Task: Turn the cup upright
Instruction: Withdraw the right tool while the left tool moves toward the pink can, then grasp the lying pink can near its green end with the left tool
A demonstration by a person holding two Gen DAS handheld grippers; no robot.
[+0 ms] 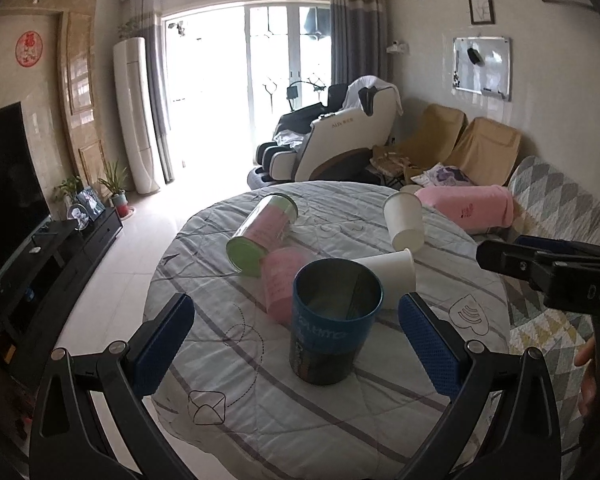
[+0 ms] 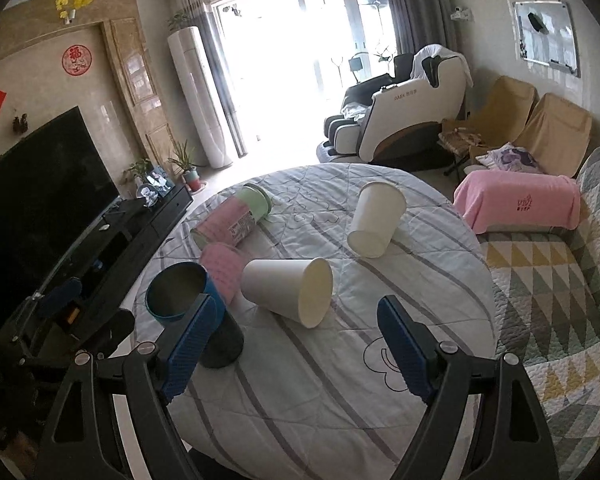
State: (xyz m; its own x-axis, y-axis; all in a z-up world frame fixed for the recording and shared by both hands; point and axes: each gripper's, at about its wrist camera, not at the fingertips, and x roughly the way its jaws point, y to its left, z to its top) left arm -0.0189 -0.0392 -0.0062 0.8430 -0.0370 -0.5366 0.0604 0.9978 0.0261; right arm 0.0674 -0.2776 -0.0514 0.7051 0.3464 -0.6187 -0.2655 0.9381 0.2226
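Observation:
A blue and black cup stands upright on the round table, mouth up; it also shows in the right wrist view. My left gripper is open, its jaws wide on either side of the cup and apart from it. A white paper cup lies on its side just ahead of my open right gripper; it also shows in the left wrist view. A second white paper cup stands upright farther back. A pink cup and a pink and green can lie on their sides.
The round table has a striped grey quilted cover. A sofa with a triangle-pattern throw and a pink towel stands right of it. A TV and black cabinet stand on the left. A massage chair stands behind.

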